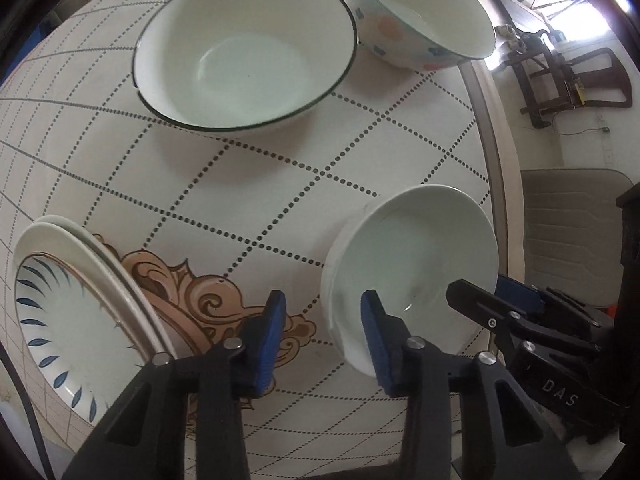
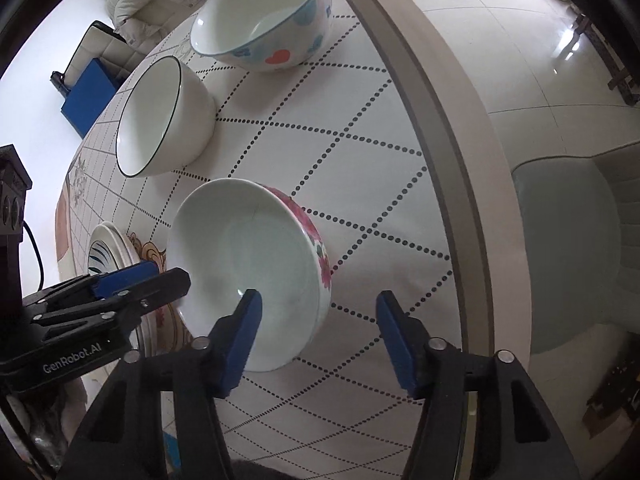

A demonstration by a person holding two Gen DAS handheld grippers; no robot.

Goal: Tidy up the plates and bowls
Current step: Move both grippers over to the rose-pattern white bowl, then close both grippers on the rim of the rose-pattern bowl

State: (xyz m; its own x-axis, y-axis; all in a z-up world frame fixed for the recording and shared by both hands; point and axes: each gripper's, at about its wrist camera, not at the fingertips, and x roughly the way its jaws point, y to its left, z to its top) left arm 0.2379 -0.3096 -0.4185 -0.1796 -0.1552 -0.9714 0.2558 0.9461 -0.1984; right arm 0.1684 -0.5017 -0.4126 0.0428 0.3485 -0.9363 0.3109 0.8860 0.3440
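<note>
Across the left wrist view I log a round table under a white cloth with dotted diamond lines and a brown scroll motif.
- Dark-rimmed bowl: far side of the cloth, upright, empty.
- Spotted bowl: just beside it to the right, pastel dots outside.
- Stacked plates: lower left, top one with blue leaf strokes.
- Shallow white bowl: lower right, near the table edge.
- My left gripper: blue pads narrowed but apart; the right pad sits over the shallow bowl's near rim, the left pad over bare cloth. I cannot tell whether either touches the rim.
- My right gripper: reaches in at that bowl's right edge.
- Room: pale tiled floor, a grey seat cushion, dark wooden furniture beyond.

From the right wrist view:
- The same shallow bowl shows a pink floral outer wall.
- My right gripper: jaws half wide, straddling the bowl's near wall, left pad inside, right pad clear over cloth, nothing clamped.
- My left gripper meets the bowl's left rim.
- Dark-rimmed bowl and the patterned bowl stand beyond; plates at left.
- Room: glossy floor tiles, a blue box.
</note>
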